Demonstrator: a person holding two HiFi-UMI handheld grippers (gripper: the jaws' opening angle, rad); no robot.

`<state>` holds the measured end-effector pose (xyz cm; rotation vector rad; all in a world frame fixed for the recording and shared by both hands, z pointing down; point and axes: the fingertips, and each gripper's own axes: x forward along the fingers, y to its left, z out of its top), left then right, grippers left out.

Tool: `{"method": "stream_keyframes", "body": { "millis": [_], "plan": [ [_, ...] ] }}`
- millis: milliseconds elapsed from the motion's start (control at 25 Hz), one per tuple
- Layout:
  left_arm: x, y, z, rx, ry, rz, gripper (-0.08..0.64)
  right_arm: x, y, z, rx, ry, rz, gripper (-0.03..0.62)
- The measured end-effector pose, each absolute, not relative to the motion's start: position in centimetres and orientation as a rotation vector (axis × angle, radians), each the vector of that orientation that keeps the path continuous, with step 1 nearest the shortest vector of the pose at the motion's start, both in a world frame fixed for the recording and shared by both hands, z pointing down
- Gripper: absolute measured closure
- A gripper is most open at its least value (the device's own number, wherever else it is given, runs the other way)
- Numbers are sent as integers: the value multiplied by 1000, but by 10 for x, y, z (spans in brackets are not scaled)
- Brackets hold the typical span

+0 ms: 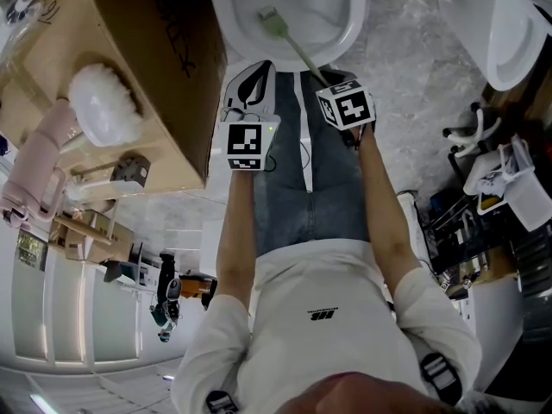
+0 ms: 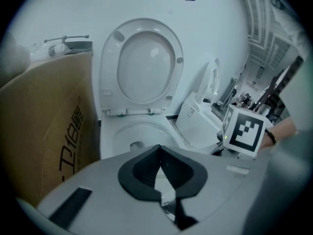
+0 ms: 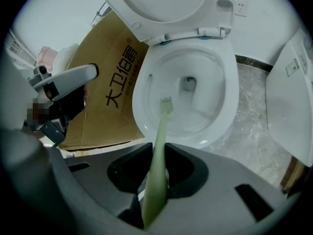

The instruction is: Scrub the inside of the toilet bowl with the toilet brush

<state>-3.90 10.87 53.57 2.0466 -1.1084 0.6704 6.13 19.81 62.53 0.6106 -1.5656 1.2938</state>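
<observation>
The white toilet bowl [image 1: 354,24] stands open at the top of the head view, its seat and lid [image 3: 166,4] raised against the wall. My right gripper [image 3: 156,148] is shut on the handle of the pale green toilet brush [image 3: 164,116]. The brush head reaches into the bowl [image 3: 230,82], over the left inner wall short of the drain. In the head view the brush [image 1: 285,37] slants from the bowl down to the right gripper [image 1: 332,80]. My left gripper [image 1: 257,74] hangs just in front of the bowl's rim, left of the brush, shut [image 2: 159,148] on nothing.
A large brown cardboard box [image 1: 164,50] stands tight against the toilet's left side. A second white toilet [image 1: 517,33] sits to the right across marble floor [image 1: 414,67]. Tools and clutter [image 1: 492,197] crowd the right edge. A white fluffy object [image 1: 103,102] lies beyond the box.
</observation>
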Motion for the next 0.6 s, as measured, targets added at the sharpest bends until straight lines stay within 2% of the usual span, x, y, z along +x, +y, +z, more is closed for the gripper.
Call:
{"method": "stream_keyframes", "body": {
  "millis": [600],
  "plan": [
    [-33, 106, 537, 2069, -1064, 688, 551, 84, 208, 625, 593, -1484, 1219, 516]
  ]
}}
